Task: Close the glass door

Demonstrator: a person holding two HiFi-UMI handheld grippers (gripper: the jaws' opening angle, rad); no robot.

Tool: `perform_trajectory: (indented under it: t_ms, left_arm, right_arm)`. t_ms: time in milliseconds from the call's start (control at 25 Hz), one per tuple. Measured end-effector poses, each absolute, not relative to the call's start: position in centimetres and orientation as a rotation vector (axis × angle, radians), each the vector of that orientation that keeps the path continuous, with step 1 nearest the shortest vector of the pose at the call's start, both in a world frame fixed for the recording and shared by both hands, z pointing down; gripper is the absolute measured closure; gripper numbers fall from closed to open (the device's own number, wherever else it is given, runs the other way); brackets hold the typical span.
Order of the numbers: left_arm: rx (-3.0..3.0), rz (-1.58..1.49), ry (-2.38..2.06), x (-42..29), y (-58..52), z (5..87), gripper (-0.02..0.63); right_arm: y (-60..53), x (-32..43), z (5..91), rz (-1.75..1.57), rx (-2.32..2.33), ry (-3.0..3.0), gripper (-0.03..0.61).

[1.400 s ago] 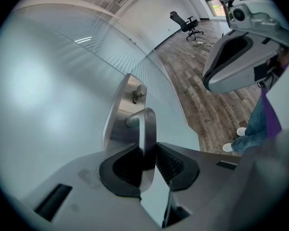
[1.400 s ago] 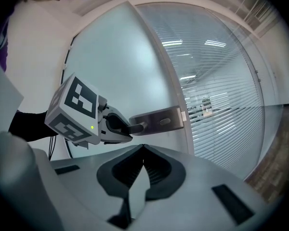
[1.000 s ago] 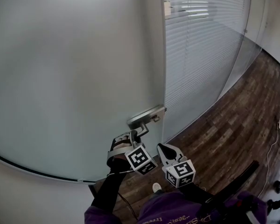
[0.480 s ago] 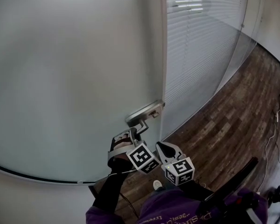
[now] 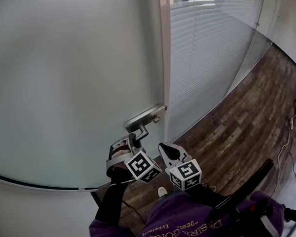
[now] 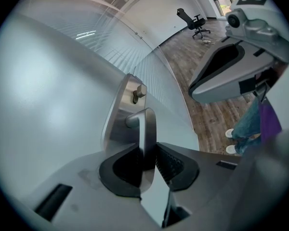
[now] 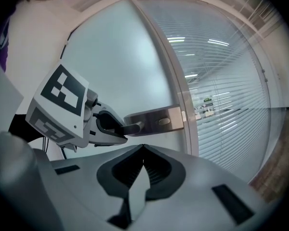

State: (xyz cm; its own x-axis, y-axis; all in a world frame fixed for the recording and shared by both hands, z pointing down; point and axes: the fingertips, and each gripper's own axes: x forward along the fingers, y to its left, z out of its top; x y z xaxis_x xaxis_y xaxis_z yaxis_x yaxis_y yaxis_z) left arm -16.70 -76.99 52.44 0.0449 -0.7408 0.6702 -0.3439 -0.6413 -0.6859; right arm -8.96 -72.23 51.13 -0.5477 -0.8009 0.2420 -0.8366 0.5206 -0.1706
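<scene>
Count, standing by the doorway:

- Glass door (image 5: 74,83): one, frosted.
- Lever handle (image 6: 147,129): one.
- Metal lock plate (image 7: 156,119): one, with one small keyhole fitting (image 6: 139,92) on it.
- Claws: two, a left claw (image 5: 131,139) and a right claw (image 5: 164,151). Each has two jaws, four in all.
- Marker cubes: two, one per claw: left cube (image 5: 142,166), right cube (image 5: 186,174).
- Person: one, in a purple top (image 5: 187,221).
- Shoes: two, pale, a near shoe (image 6: 232,149) and a far shoe (image 6: 229,134).
- Office chair (image 6: 196,20): one, black, far down the room.
- Slatted blinds (image 5: 207,38): one run, behind the glass wall beside the door.
- Wood plank floor (image 5: 246,132): one.
</scene>
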Motion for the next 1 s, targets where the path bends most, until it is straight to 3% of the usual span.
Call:
perform_trajectory:
  t_ms: [1000]
  left_arm:
    - [-2.013, -1.672, 1.186, -16.9, -79.0, 53.0, 0.529]
  right_arm:
    - [-75.1, -9.6, 50.8, 0.383, 1.327, -2.662, 0.581]
